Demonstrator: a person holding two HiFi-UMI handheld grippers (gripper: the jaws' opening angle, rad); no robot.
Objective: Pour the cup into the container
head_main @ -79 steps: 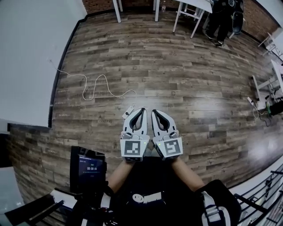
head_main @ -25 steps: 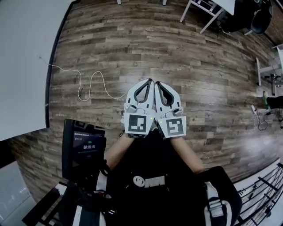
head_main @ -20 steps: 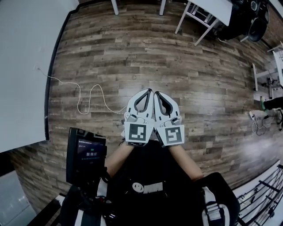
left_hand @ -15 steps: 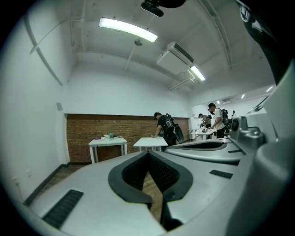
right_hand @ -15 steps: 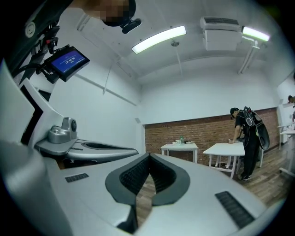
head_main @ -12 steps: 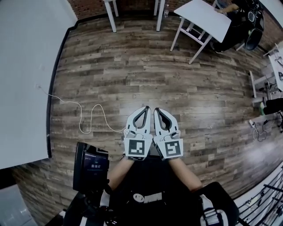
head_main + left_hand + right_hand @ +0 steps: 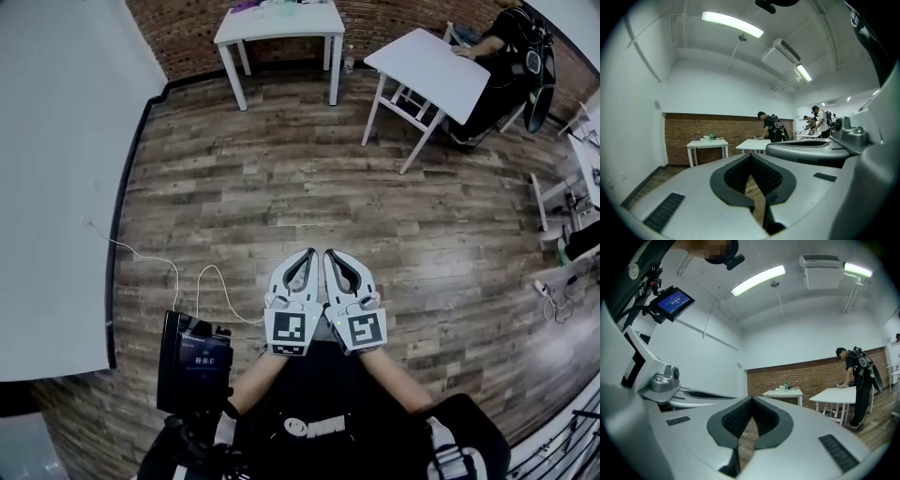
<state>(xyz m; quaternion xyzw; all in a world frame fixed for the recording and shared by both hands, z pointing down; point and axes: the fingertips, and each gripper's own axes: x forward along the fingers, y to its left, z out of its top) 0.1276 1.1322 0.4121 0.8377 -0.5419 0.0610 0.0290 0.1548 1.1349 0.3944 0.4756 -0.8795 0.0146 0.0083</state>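
Wood-plank floor (image 7: pixel 309 178) fills the room, running to a brick wall (image 7: pixel 192 42) where a white table (image 7: pixel 272 24) carries small items (image 7: pixel 281 7), too small to tell cup from container. Left gripper (image 7: pixel 308 252) and right gripper (image 7: pixel 329 253) hover side by side over the planks, jaws together, nothing between.

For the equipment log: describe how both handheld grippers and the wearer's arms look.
The left gripper and right gripper are matching white shells with black ribbed pads framing a teardrop opening. Each carries a cube of black-and-white square markers. The person wears black, forearms uncovered.
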